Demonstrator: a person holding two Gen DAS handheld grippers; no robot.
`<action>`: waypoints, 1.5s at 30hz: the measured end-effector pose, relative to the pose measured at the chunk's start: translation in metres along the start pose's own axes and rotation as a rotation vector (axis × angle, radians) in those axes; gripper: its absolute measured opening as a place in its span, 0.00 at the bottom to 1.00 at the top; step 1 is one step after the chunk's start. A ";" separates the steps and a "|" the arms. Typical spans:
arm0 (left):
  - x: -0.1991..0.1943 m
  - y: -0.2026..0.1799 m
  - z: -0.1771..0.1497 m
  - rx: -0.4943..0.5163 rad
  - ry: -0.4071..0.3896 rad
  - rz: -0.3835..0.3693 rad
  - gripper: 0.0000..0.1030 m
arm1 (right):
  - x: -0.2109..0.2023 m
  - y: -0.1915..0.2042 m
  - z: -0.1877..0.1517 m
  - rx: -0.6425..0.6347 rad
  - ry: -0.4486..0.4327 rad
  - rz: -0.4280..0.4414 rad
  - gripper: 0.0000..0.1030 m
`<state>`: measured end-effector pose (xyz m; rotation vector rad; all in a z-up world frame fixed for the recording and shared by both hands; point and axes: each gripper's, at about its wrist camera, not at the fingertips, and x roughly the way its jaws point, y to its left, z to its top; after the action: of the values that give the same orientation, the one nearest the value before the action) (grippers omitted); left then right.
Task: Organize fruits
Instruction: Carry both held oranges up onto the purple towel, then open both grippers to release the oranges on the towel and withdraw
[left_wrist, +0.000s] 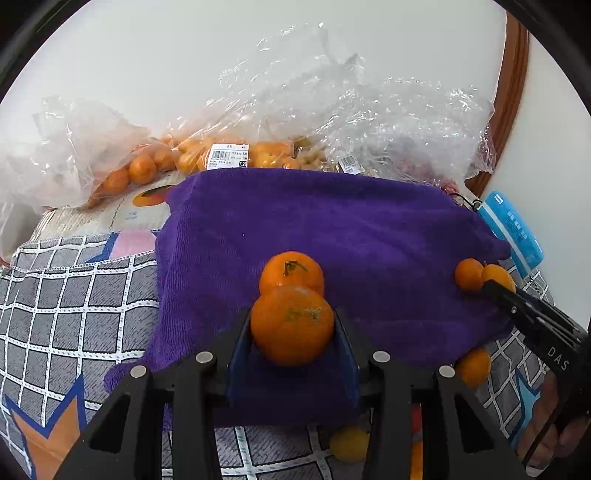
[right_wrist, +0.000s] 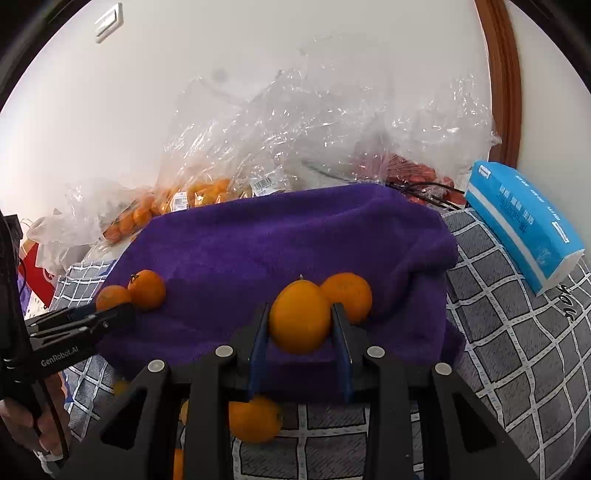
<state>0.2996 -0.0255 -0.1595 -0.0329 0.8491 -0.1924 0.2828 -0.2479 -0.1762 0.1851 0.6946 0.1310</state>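
Two oranges on the purple towel (left_wrist: 332, 229) — one per gripper.

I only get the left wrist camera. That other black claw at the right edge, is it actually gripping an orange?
Observer: Yes. The right gripper is shut on an orange, with a second orange right behind it.
Operator: Anything on the wall I'm missing?
Observer: A white light switch, upper left in the right wrist view.
Operator: And the reddish stuff in the far bag?
Observer: Small red fruits under the clear plastic bag; what kind is unclear.
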 end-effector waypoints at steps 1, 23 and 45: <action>0.000 0.000 0.000 -0.001 -0.001 0.001 0.40 | 0.001 0.000 0.000 0.001 0.006 0.003 0.32; 0.007 -0.007 -0.005 0.026 0.032 0.008 0.40 | 0.010 0.003 -0.006 -0.024 0.029 -0.017 0.33; -0.030 -0.021 -0.004 0.097 -0.022 0.046 0.58 | -0.032 0.022 -0.010 -0.070 -0.041 -0.069 0.59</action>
<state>0.2740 -0.0403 -0.1383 0.0754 0.8172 -0.1893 0.2508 -0.2313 -0.1586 0.0966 0.6543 0.0849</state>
